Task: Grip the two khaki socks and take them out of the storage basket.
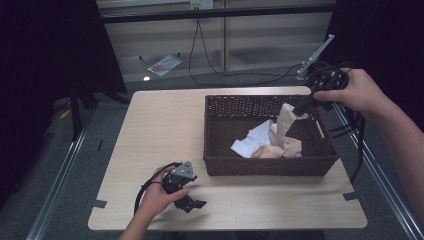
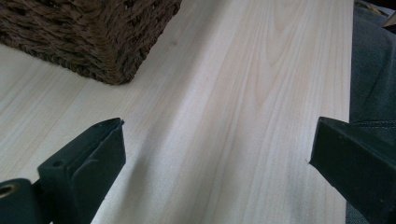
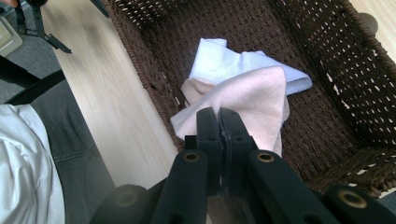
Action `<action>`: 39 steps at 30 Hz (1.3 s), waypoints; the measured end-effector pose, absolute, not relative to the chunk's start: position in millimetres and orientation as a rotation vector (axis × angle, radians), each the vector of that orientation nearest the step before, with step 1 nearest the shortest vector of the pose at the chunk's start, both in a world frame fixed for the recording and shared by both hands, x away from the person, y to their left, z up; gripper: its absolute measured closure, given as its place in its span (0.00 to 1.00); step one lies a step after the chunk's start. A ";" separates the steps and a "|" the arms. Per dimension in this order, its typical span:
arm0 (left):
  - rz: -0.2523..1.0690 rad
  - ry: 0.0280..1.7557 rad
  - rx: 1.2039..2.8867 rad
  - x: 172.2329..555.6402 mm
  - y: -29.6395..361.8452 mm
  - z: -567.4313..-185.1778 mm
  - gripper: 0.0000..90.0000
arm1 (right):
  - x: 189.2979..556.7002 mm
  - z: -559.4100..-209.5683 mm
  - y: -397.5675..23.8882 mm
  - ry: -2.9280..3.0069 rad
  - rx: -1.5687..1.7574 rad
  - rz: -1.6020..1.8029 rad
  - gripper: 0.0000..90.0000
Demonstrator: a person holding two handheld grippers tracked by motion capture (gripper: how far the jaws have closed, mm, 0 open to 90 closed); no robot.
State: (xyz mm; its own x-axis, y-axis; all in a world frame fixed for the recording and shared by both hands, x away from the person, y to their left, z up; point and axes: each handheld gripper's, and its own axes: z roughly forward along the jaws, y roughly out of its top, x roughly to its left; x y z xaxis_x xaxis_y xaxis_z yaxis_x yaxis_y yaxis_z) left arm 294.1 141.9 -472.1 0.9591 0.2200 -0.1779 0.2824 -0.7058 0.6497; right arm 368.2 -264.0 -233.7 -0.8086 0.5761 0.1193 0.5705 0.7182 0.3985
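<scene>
Table: pale wood table [image 1: 160, 130], one wicker basket [image 1: 220, 165] on it.
Cloths: two in the basket, one white cloth [image 1: 252, 140], one pink cloth [image 1: 285, 127].
Right gripper [image 1: 301, 108]: jaws pinched together on the pink cloth, holding one end above the basket.
Left gripper [image 1: 192, 204]: jaws wide apart, nothing between, near the table's front edge.
Right gripper view: pink cloth [image 3: 252, 100] drapes over the white cloth [image 3: 219, 60].

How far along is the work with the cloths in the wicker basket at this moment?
Done: nothing lies outside the wicker basket yet. In hand: the right gripper is shut on the pink cloth, lifting one end while the rest trails inside. Left: the white cloth is in the basket, and the left gripper rests open on the table.
</scene>
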 end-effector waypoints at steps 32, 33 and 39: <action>-0.093 0.370 2.388 292.1 140.6 -472.3 0.03 | 335.8 -200.0 -264.0 2.952 0.809 0.766 0.98; -0.093 0.368 2.388 292.2 140.5 -472.4 0.03 | 335.2 -199.7 -264.0 2.959 0.808 0.764 0.98; -0.097 0.368 2.375 292.1 140.6 -473.0 0.03 | 331.1 -200.8 -263.7 2.962 0.767 0.801 0.98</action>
State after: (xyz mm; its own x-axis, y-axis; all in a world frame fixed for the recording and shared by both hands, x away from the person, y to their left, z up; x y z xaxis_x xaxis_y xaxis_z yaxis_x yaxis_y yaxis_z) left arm 292.1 140.6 -473.0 0.9563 0.2361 -0.1723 0.2903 -0.7002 0.6522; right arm 331.1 -263.7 -200.8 -0.8822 0.4488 0.1427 0.4595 0.7540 0.4693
